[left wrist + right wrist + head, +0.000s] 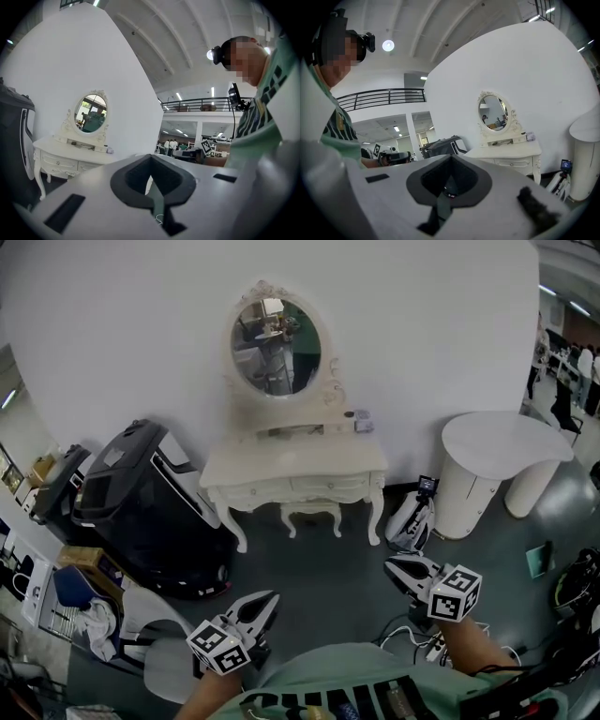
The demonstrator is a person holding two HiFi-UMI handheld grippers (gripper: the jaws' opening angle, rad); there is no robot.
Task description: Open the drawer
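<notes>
A cream dressing table [295, 465] with an oval mirror [276, 346] stands against the white wall, well ahead of me. Its drawers [323, 487] run along the front under the top and look closed. The same drawers [58, 163] show at the far left of the left gripper view and, as the drawers [513, 162], right of centre in the right gripper view. My left gripper [267, 601] is held low at the bottom left, its jaws together and empty. My right gripper [392, 566] is at the bottom right, also shut on nothing. Both point level toward the table and are far from it.
A big black machine [150, 507] stands left of the table. A white round table [506, 451] is at the right, with a small device [417, 512] on the floor beside it. A white stool [312, 515] sits under the dressing table. Cables [412, 638] lie near my feet.
</notes>
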